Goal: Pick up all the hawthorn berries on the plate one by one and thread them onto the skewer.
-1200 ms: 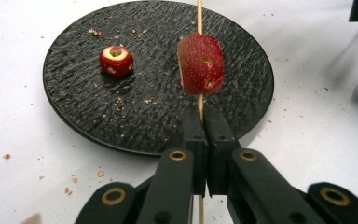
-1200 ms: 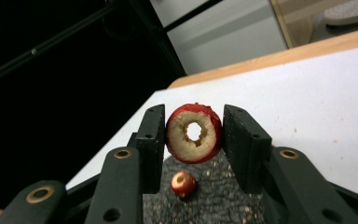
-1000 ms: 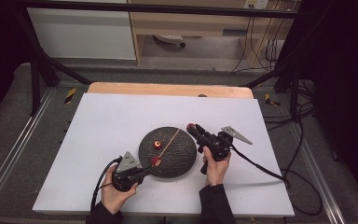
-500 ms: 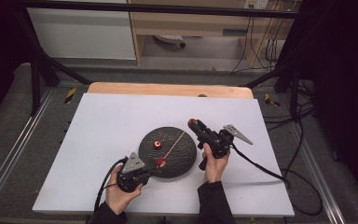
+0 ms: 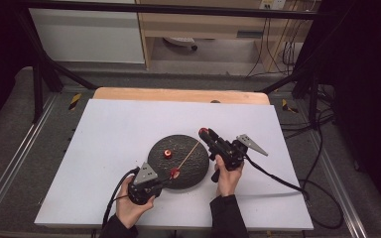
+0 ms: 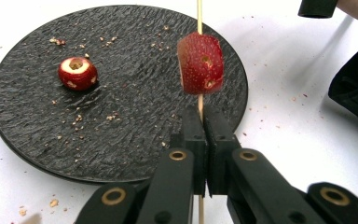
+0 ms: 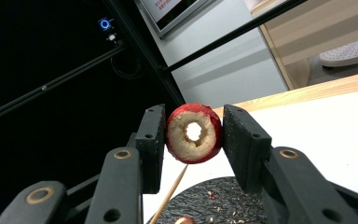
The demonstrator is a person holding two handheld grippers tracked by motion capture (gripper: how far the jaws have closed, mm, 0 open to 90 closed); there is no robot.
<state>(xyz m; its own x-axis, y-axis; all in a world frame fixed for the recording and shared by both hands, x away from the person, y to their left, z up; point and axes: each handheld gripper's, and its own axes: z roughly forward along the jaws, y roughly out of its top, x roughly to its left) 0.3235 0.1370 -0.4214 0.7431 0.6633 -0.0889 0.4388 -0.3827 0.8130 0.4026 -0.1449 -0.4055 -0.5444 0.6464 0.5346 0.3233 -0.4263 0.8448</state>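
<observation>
White tabletop (image 5: 104,148), dark plate (image 5: 178,157) mid-way. Left tongs (image 6: 200,140) pinch the skewer (image 6: 199,14) carrying one fruit piece (image 6: 200,63); right tongs (image 7: 193,133) clamp a cored piece (image 7: 194,133) just past its tip. Best to line hole with tip, then slide gently.

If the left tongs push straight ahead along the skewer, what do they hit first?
Most likely the red fruit piece threaded on the skewer, just ahead of the left tongs. Beyond it the skewer runs on over the black plate.
</observation>
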